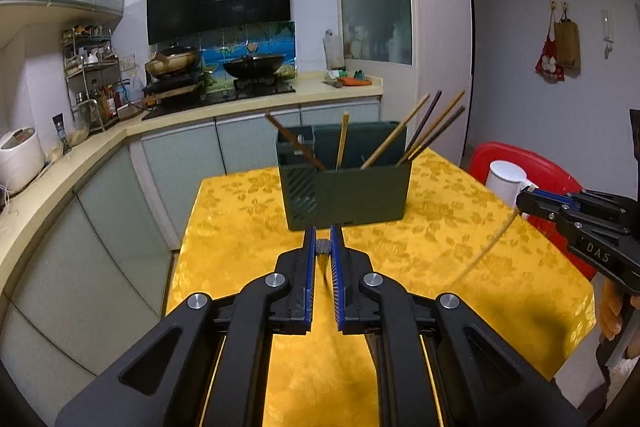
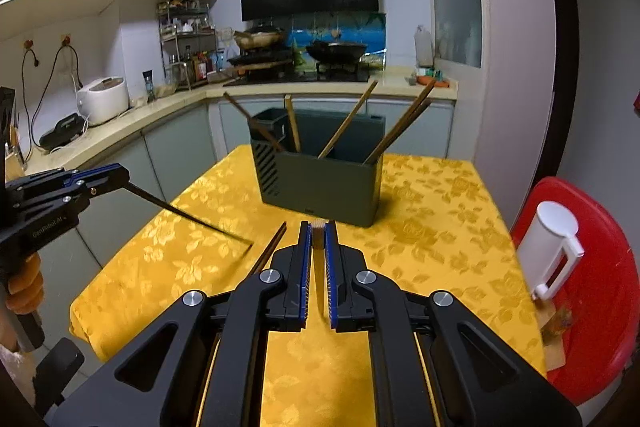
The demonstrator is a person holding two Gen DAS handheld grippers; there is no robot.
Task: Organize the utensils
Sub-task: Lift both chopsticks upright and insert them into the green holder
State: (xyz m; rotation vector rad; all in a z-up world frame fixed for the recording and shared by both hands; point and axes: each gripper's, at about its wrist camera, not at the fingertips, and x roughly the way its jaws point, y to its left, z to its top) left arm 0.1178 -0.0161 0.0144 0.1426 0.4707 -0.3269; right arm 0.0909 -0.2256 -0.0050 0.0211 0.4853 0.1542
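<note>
The left fingers [image 1: 309, 251] are clenching the top end of a dark chopstick [image 2: 192, 217]. Its long axis is slanting from those fingers down and to the right, with the tip pointing at the yellow-clothed counter [image 1: 240, 211]; whether the tip is touching the cloth I cannot tell. A brown chopstick [image 2: 270, 253] is lying on the counter just left of the right fingers [image 2: 306, 247], pointing ahead toward the holder. The right fingers are gripping the end of a pale chopstick [image 1: 484, 247], which is blurred and hanging down and leftward from them.

The green holder [image 1: 352, 195] is standing just ahead of both pairs of fingers, with several chopsticks leaning in it at different angles.

To do this step well, each stick probably needs its lower tip above the holder's rim before going forward. It should then be tipped nearer upright and lowered into a gap between the leaning sticks. The grip should hold firm, since each stick is pinched only at one end and could pivot.
</note>
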